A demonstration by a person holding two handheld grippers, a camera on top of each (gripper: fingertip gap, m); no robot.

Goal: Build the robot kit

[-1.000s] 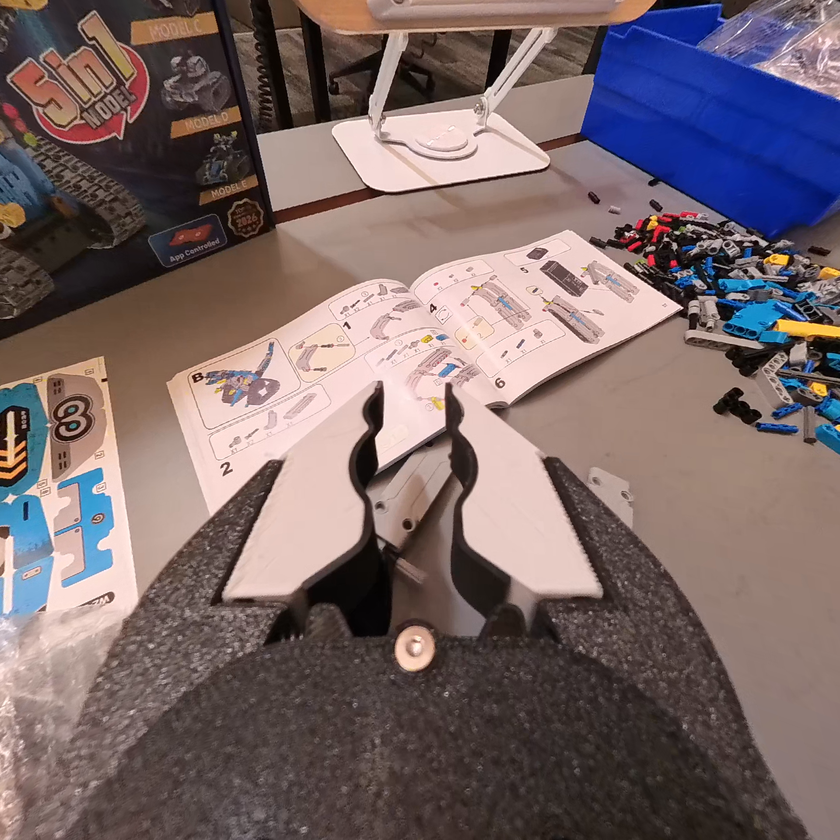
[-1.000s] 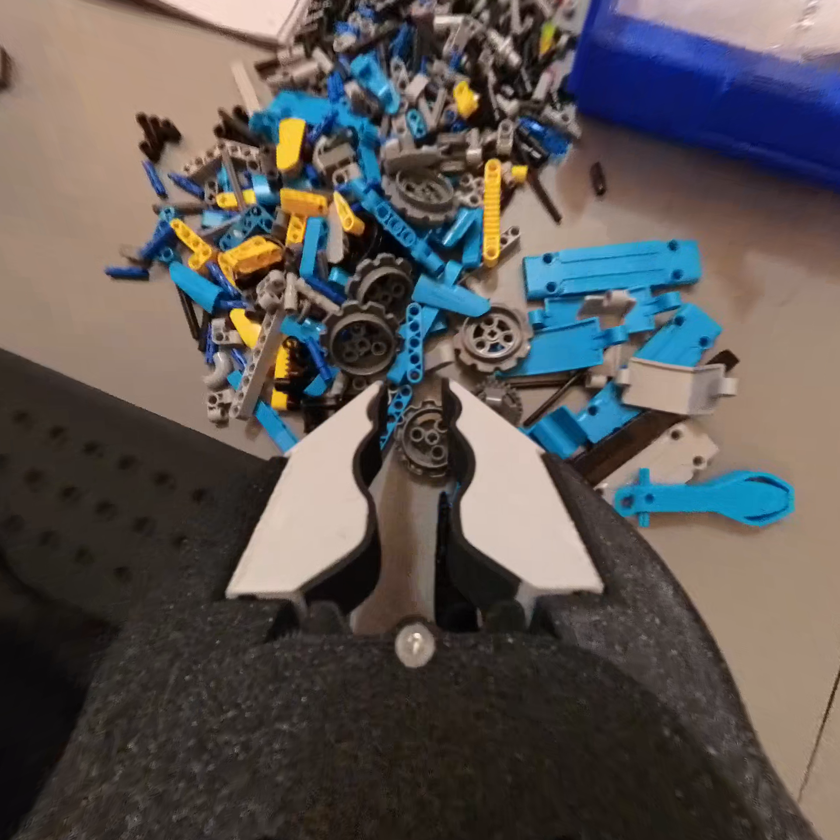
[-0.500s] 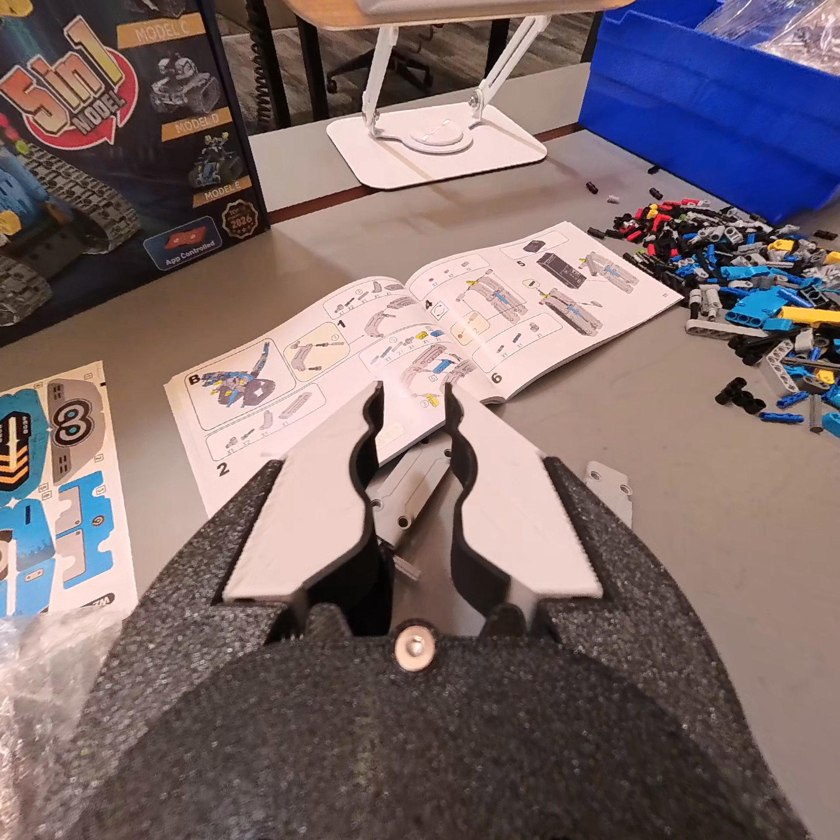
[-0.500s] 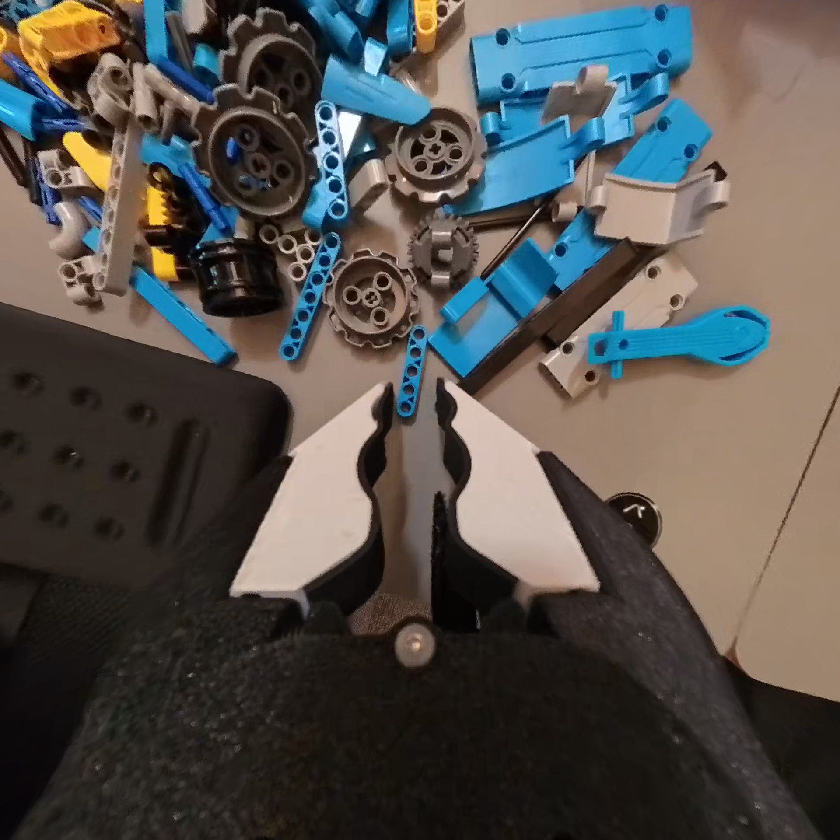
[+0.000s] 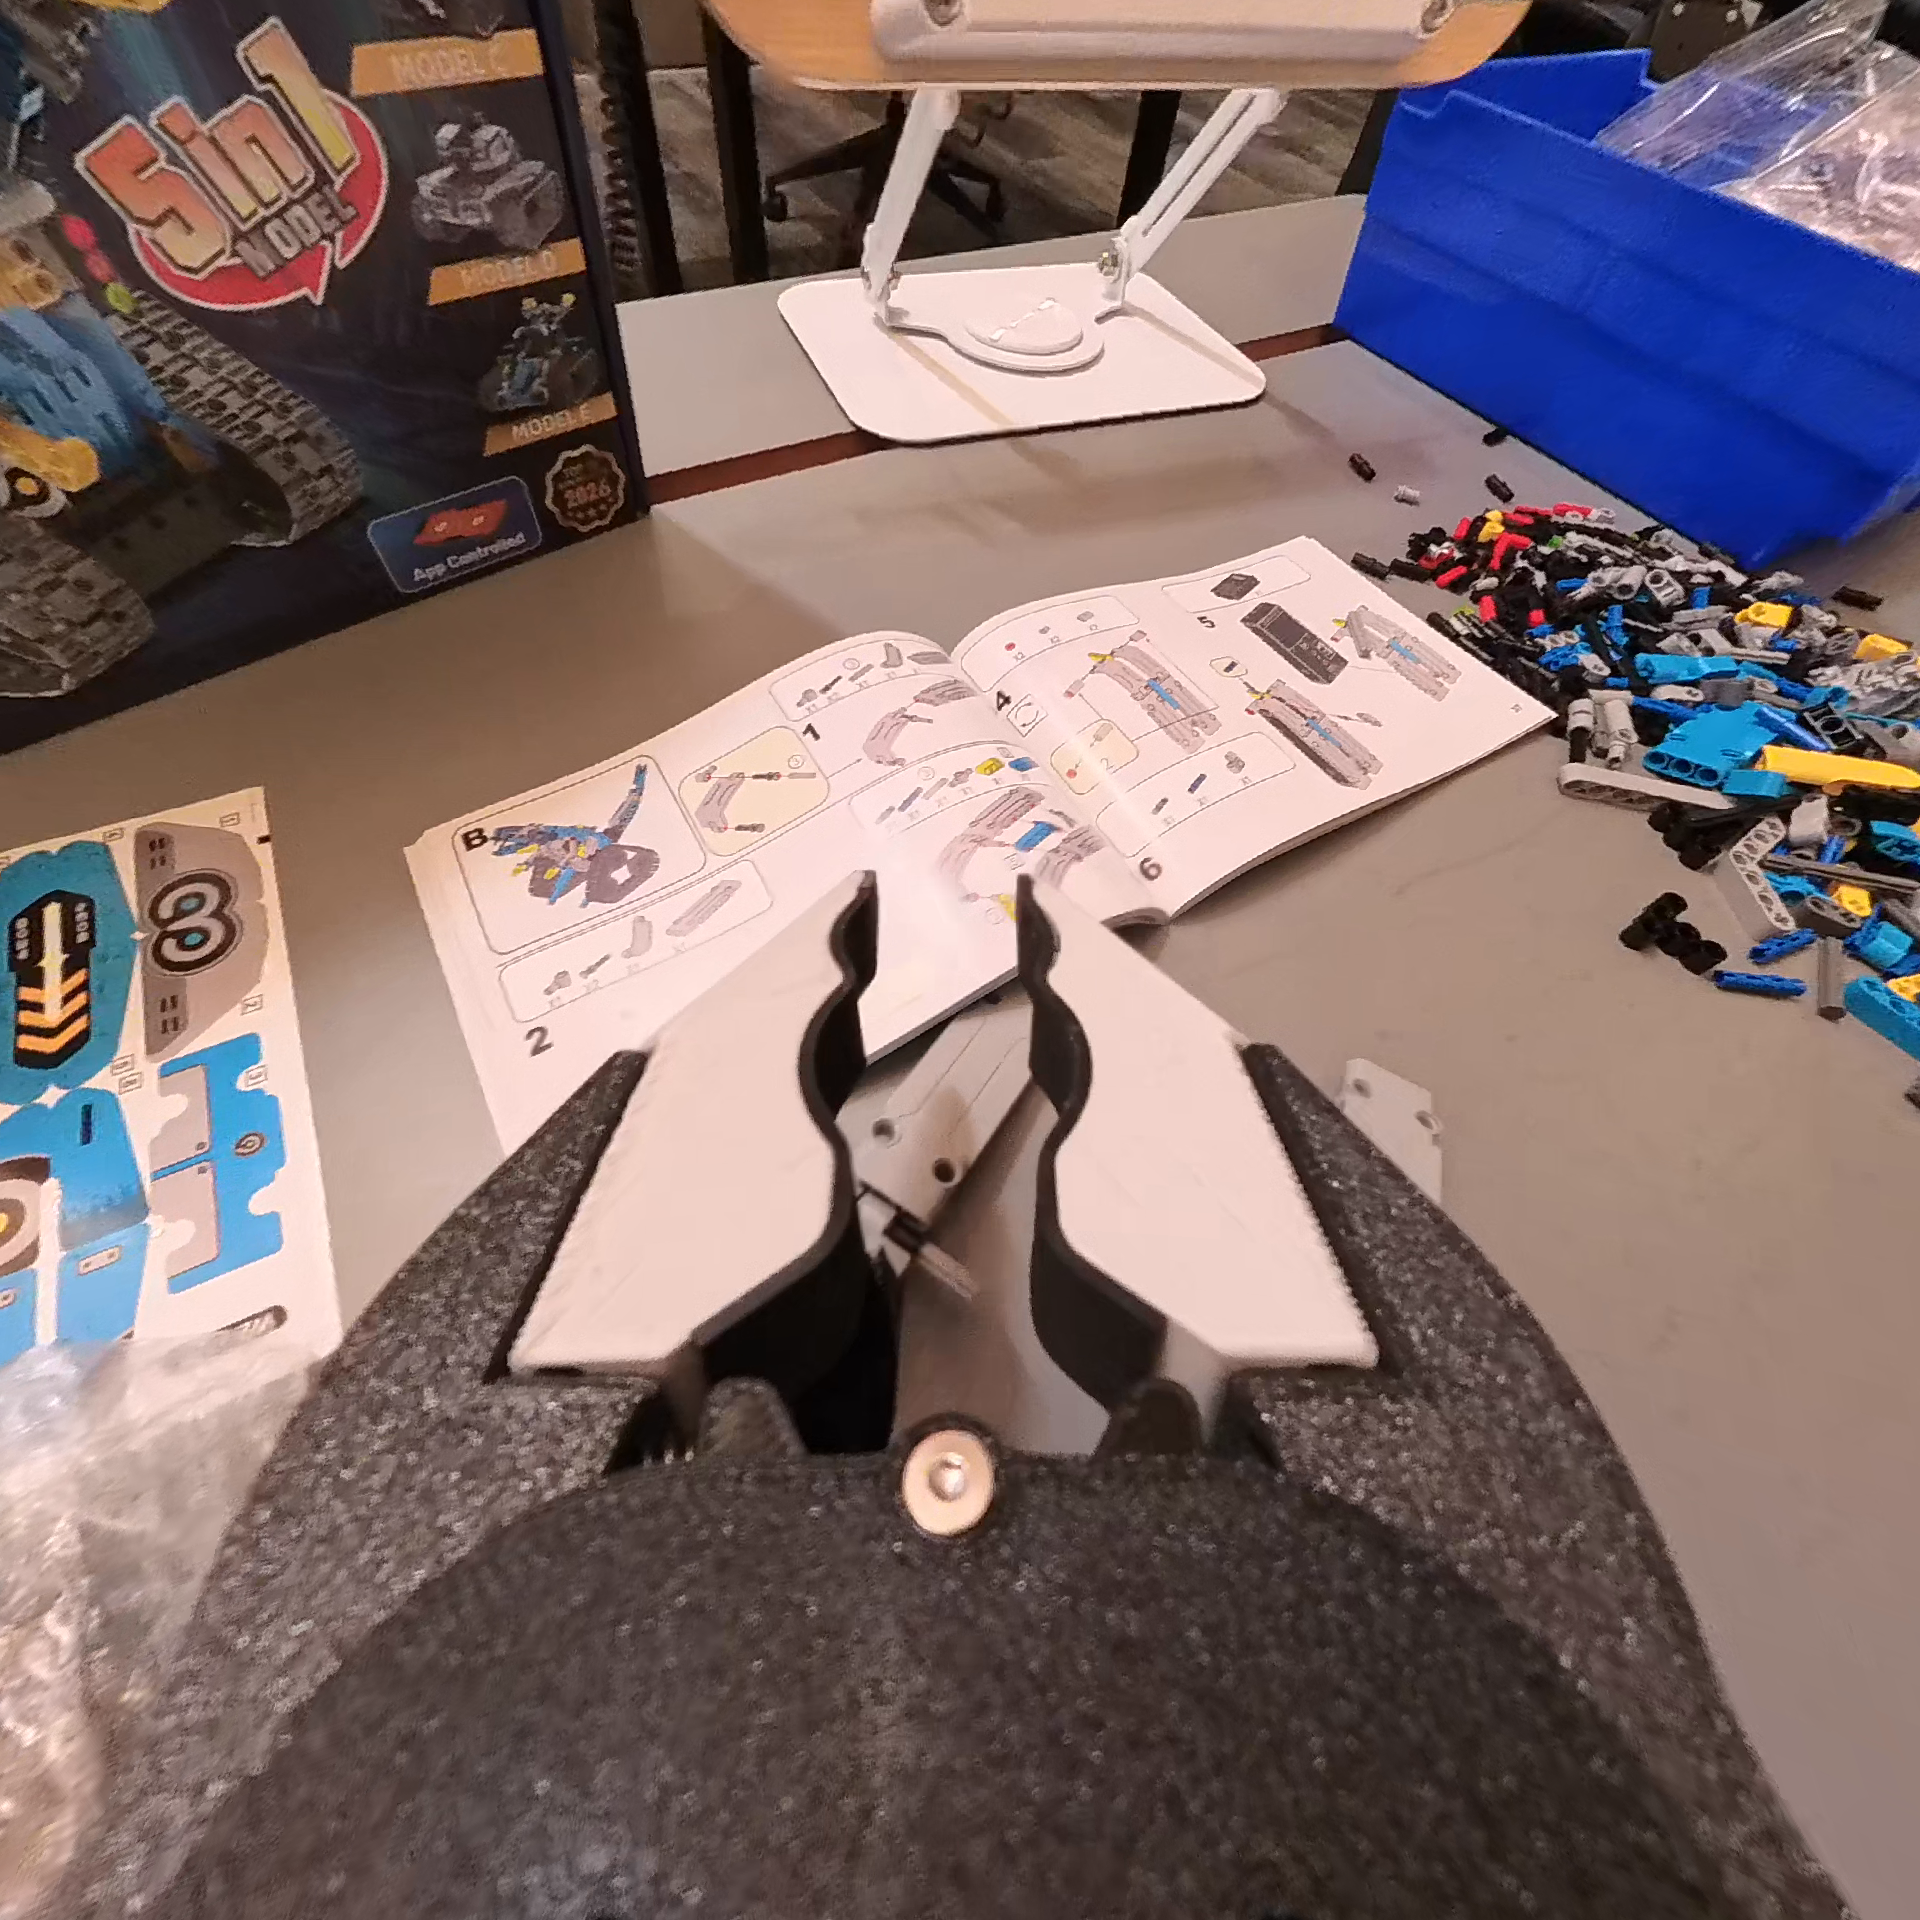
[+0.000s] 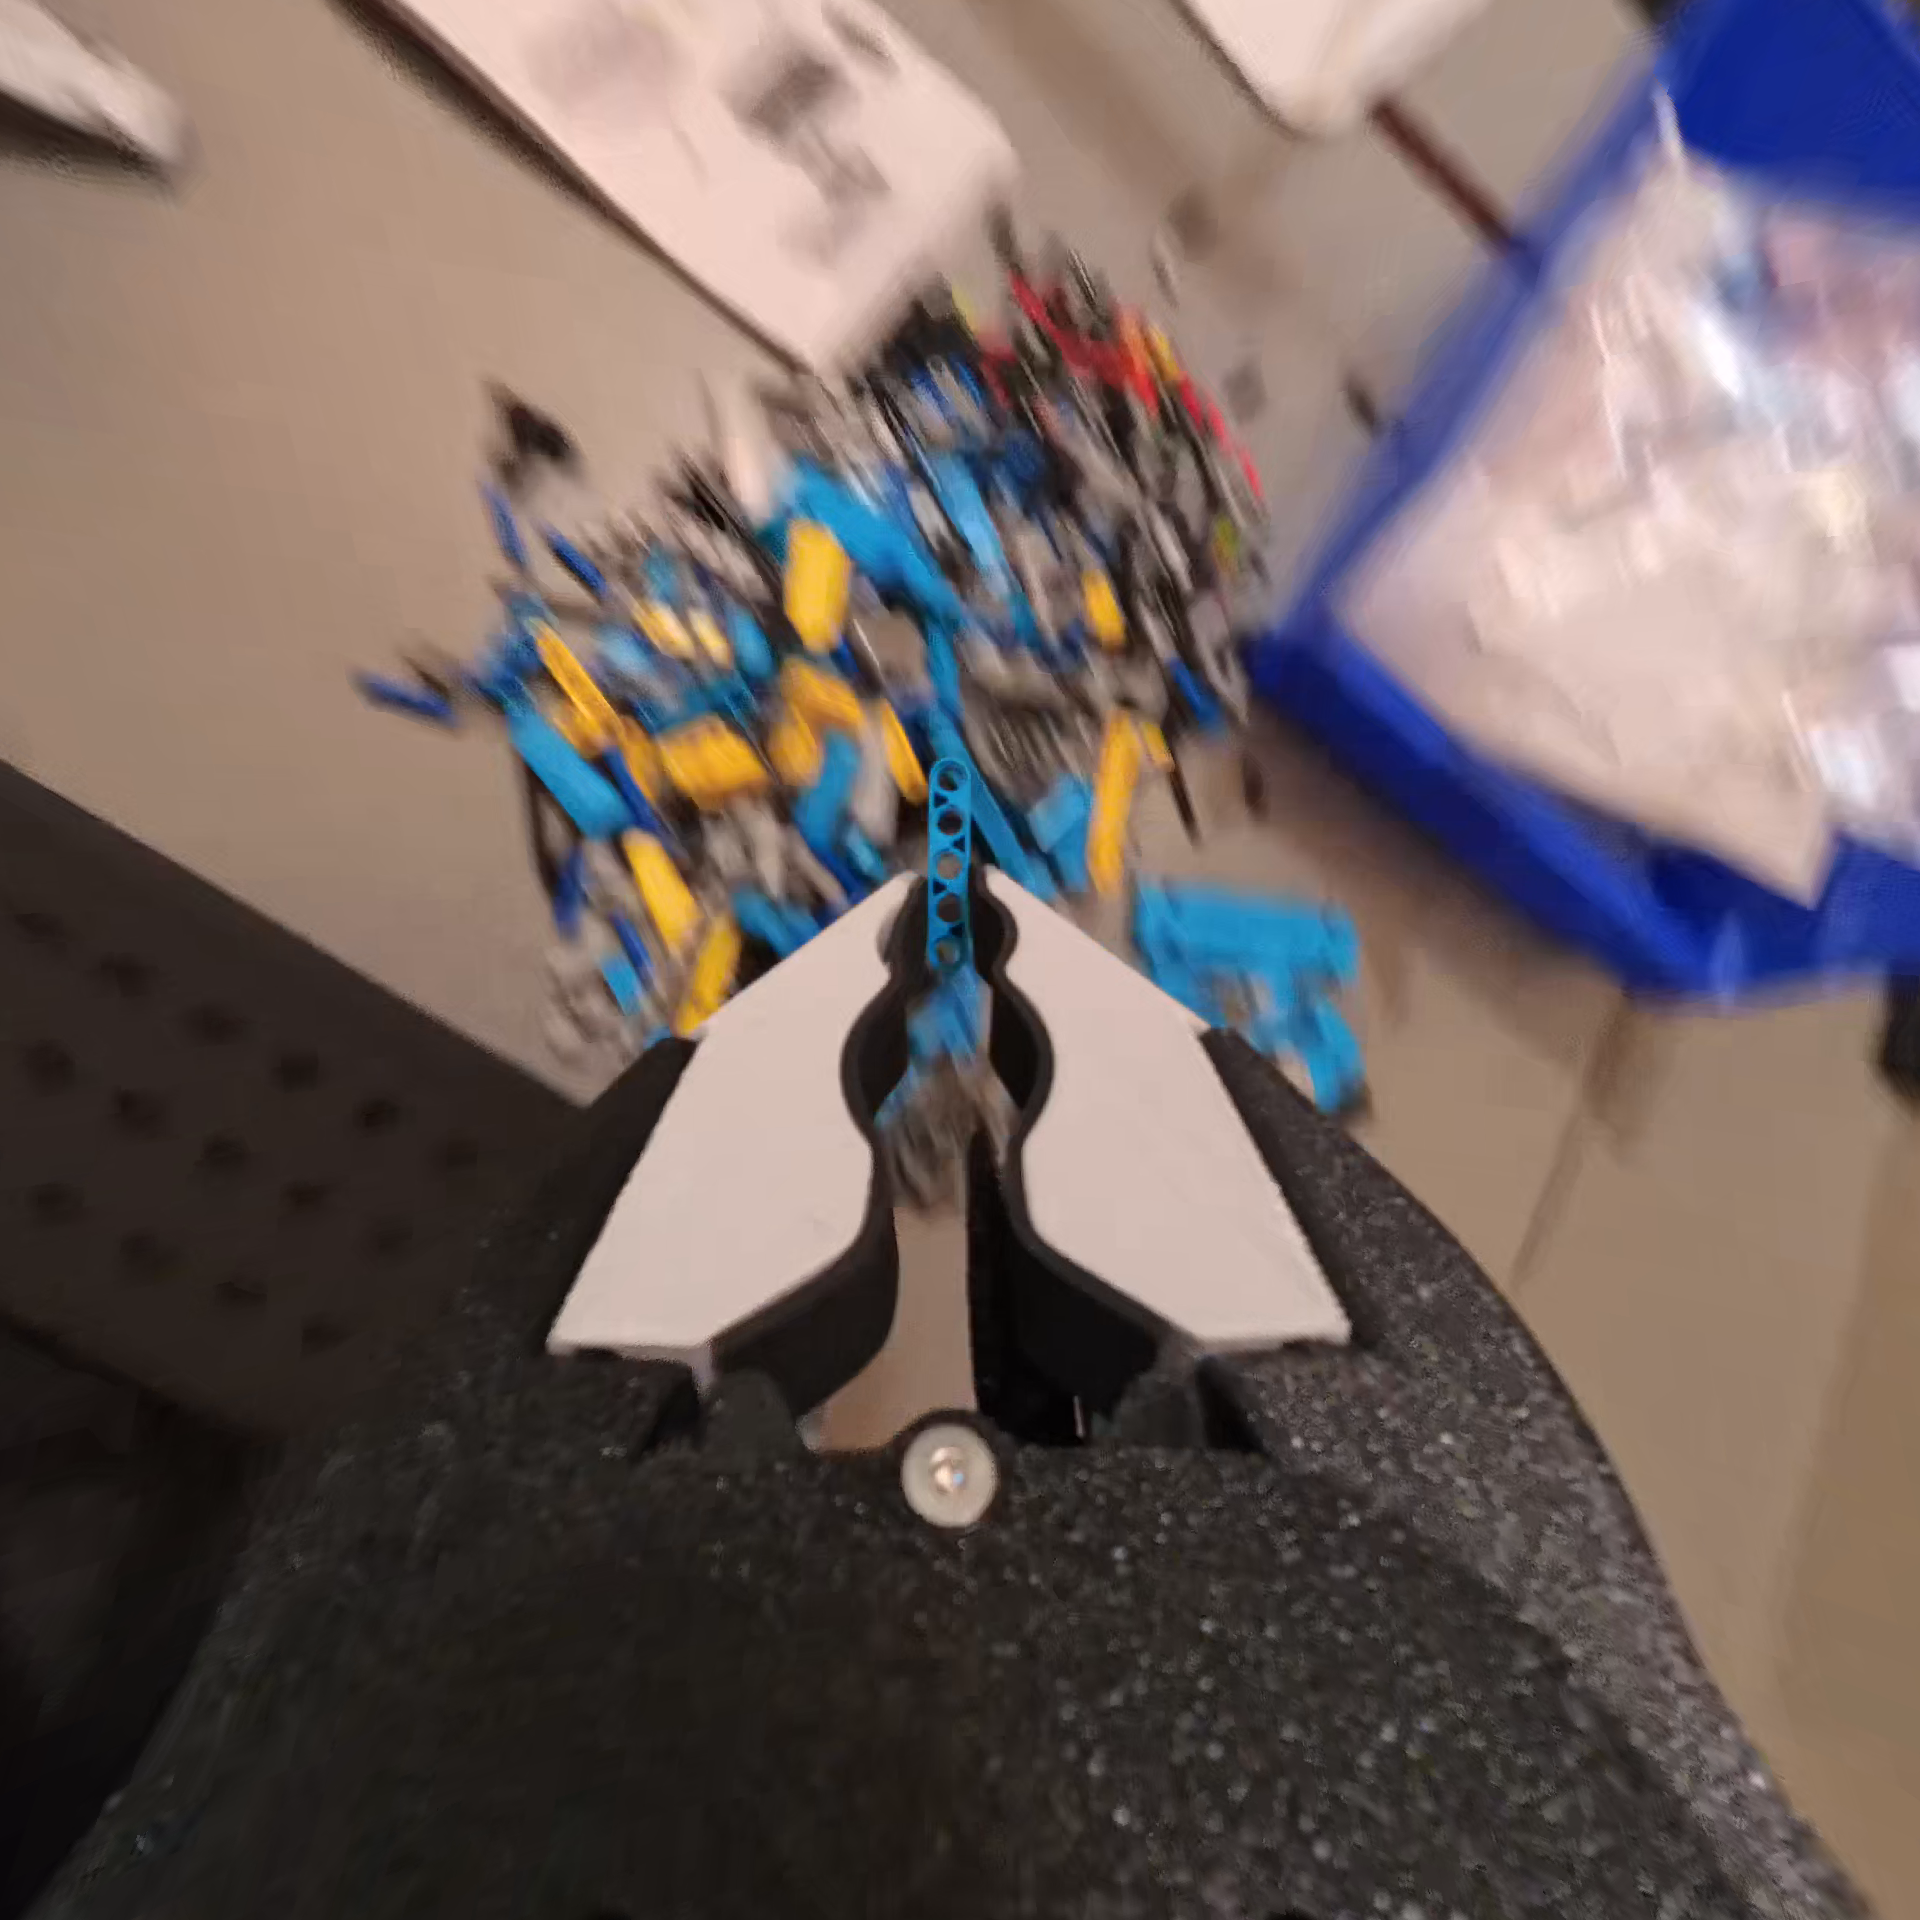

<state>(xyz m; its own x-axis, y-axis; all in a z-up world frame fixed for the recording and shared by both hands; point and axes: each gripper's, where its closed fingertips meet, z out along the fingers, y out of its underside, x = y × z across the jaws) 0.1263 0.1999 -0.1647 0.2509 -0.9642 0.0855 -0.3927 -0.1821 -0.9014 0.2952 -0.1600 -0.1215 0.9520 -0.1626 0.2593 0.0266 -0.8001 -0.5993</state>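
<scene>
My left gripper (image 5: 940, 894) hovers low over the near edge of an open instruction booklet (image 5: 987, 769). Its jaws are closed on a grey panel piece (image 5: 935, 1122) with a short pin sticking out underneath. My right gripper (image 6: 948, 883) is shut on a thin blue beam with holes (image 6: 948, 831), which stands up out of the fingertips. It holds the beam above a pile of blue, yellow, grey and black building parts (image 6: 883, 665). The right wrist view is heavily blurred. The pile also shows at the right of the left wrist view (image 5: 1714, 707).
A blue bin (image 5: 1621, 312) with clear bags stands behind the pile. A second grey panel (image 5: 1392, 1122) lies on the grey table. A sticker sheet (image 5: 135, 1039), a crumpled plastic bag (image 5: 83, 1455), the kit box (image 5: 291, 312) and a white stand (image 5: 1018, 353) are around. A black perforated surface (image 6: 208, 1091) is at my right gripper's left.
My right gripper closed on the blue beam at the pile's near edge, lifted it and swung up fast. My left gripper drifted slightly, still on the grey panel.
</scene>
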